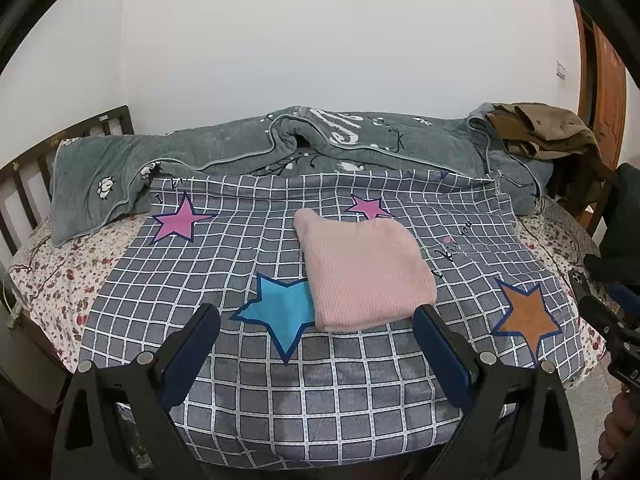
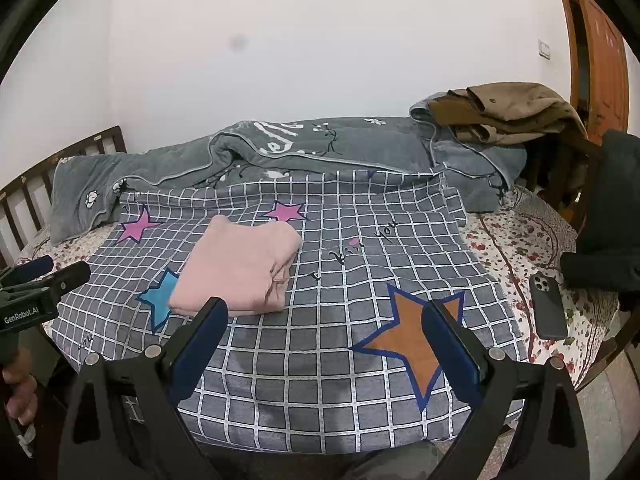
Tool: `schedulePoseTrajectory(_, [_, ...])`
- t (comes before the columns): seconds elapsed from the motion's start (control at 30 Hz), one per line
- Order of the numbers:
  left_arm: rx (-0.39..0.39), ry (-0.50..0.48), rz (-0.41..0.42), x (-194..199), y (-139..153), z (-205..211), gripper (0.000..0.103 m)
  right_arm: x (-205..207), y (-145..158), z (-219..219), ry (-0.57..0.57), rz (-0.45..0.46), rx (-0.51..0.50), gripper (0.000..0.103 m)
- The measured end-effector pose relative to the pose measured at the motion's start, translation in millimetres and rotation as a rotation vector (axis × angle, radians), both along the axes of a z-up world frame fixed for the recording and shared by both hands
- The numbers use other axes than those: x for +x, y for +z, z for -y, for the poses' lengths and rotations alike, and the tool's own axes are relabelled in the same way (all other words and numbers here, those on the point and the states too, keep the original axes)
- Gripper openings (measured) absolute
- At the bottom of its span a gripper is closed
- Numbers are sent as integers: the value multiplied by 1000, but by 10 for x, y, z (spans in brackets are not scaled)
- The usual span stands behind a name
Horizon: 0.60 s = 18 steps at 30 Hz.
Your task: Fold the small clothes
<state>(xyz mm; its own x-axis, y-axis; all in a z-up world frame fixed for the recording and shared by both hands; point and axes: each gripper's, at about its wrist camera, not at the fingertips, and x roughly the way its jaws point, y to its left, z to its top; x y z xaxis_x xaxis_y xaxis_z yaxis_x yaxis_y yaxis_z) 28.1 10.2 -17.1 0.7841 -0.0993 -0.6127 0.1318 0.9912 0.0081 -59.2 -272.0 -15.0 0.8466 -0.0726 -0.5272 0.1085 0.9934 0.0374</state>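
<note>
A pink knitted garment (image 1: 366,270) lies folded into a neat rectangle on the grey checked blanket (image 1: 320,392) with coloured stars. It also shows in the right wrist view (image 2: 240,266), left of centre. My left gripper (image 1: 318,314) is open and empty, held back from the garment's near edge. My right gripper (image 2: 332,312) is open and empty, hovering over the blanket to the right of the garment, near the orange star (image 2: 416,340). The left gripper's tip (image 2: 60,278) shows at the left edge of the right wrist view.
A rumpled grey-green quilt (image 1: 280,144) lies along the back of the bed. Brown clothes (image 2: 508,114) are piled at the back right. A phone (image 2: 547,306) lies on the floral sheet at the right. A dark garment (image 2: 608,216) hangs at the right edge. Wooden headboard (image 1: 24,184) at left.
</note>
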Motion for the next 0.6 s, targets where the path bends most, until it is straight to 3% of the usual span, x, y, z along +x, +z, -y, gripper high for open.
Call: schedulePoseTrajectory(0.6, [-10, 2, 1, -12, 5, 8, 98, -17, 6, -17, 1, 2, -2, 96])
